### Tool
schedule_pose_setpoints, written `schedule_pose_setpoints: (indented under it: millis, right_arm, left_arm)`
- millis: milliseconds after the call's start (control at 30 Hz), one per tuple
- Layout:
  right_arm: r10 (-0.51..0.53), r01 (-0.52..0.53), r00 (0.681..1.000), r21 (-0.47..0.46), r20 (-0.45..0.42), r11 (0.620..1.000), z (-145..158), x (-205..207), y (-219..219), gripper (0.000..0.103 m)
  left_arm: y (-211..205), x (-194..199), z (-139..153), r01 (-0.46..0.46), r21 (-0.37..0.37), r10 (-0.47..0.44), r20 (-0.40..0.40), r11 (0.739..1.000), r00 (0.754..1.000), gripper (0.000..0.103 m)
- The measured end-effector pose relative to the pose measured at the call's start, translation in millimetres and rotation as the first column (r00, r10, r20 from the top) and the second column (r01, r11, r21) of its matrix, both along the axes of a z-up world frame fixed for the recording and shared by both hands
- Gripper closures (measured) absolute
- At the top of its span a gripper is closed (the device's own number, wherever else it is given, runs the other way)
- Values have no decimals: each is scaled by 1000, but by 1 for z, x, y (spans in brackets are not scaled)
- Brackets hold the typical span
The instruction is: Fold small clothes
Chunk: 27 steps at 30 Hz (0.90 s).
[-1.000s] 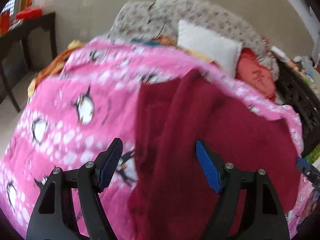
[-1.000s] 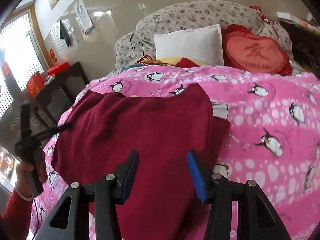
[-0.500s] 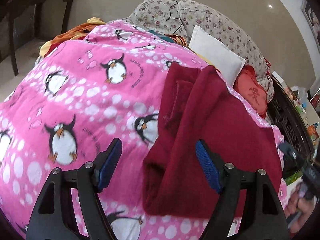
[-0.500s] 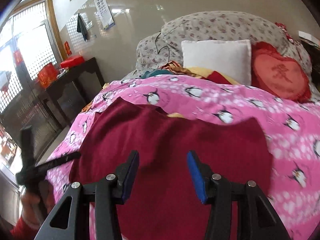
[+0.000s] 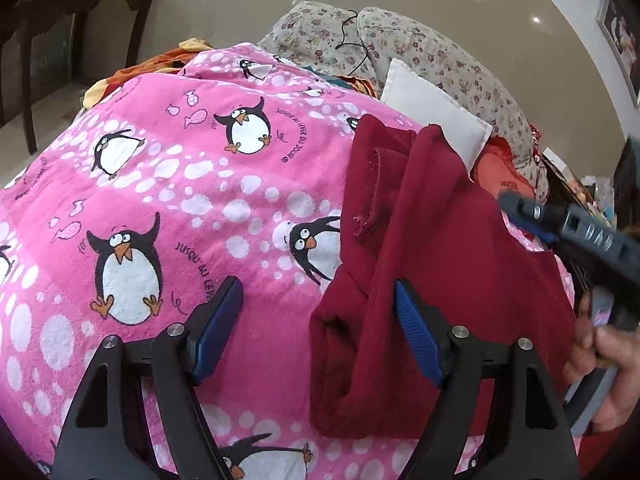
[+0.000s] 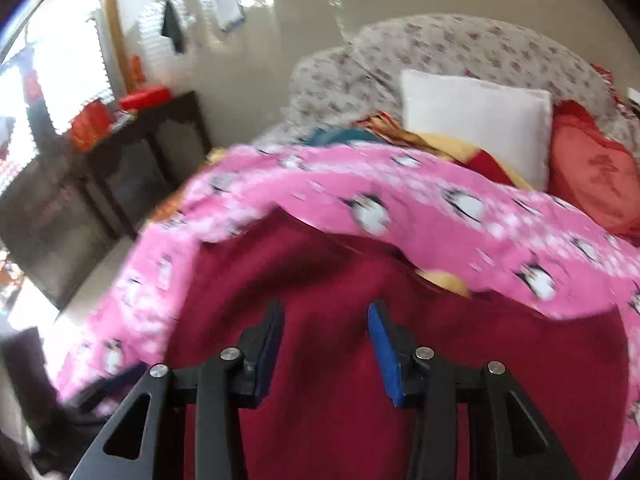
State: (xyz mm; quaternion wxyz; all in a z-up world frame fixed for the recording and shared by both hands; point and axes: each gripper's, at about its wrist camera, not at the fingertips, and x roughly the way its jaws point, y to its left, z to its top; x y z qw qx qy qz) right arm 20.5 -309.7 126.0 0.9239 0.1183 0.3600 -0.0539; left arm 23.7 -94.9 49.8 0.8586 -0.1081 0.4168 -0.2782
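A dark red knit garment (image 5: 440, 264) lies on the pink penguin blanket (image 5: 168, 200), its left side folded over in a long ridge. My left gripper (image 5: 318, 320) is open and empty, just above the garment's lower left corner. In the right wrist view, which is blurred, the garment (image 6: 320, 304) fills the foreground, and my right gripper (image 6: 324, 340) is open and empty above it. The right gripper also shows in the left wrist view (image 5: 568, 224), over the garment's right edge, held by a hand.
A white pillow (image 5: 436, 108), a floral pillow (image 5: 400, 40) and a red heart cushion (image 6: 592, 176) lie at the head of the bed. More clothes (image 5: 160, 64) are heaped past the blanket's far left. A dark wooden table (image 5: 80, 12) stands left of the bed.
Both grippers have swung left and come closer to the garment. The right gripper has moved in over the garment's right edge. The garment lies as before.
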Motion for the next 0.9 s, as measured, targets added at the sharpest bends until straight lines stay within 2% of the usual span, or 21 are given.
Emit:
schedule_pose_setpoints:
  millis: [167, 267, 400, 533, 633, 700, 767, 900]
  right_arm:
    - [77, -77, 996, -5, -55, 997, -10, 50, 31, 61]
    - [79, -74, 995, 80, -60, 994, -17, 69, 37, 60]
    - [43, -36, 998, 141, -47, 989, -14, 68, 35, 58]
    - [52, -45, 997, 118, -56, 992, -13, 66, 42, 56]
    - [69, -62, 994, 76, -87, 995, -20, 76, 50, 47]
    - [66, -60, 992, 62, -108, 996, -22, 80, 54, 44]
    - [68, -60, 994, 84, -89, 995, -18, 79, 54, 34]
    - [93, -82, 991, 107, -100, 991, -19, 82, 53, 32]
  left_arm:
    - [0, -2, -2, 16, -1, -16, 18, 1000, 1000, 25]
    - [1, -3, -4, 34, -2, -34, 28, 999, 999, 25]
    - [3, -2, -4, 41, -7, -40, 29, 999, 999, 25]
    - [1, 1, -4, 46, -8, -46, 27, 999, 999, 24]
    - [3, 6, -5, 40, -33, -39, 11, 999, 999, 24]
    - [3, 5, -4, 42, -27, -42, 18, 999, 999, 24]
    - [0, 5, -4, 47, -11, -46, 32, 999, 998, 22]
    - [-5, 5, -5, 54, 2, -54, 46, 999, 998, 19]
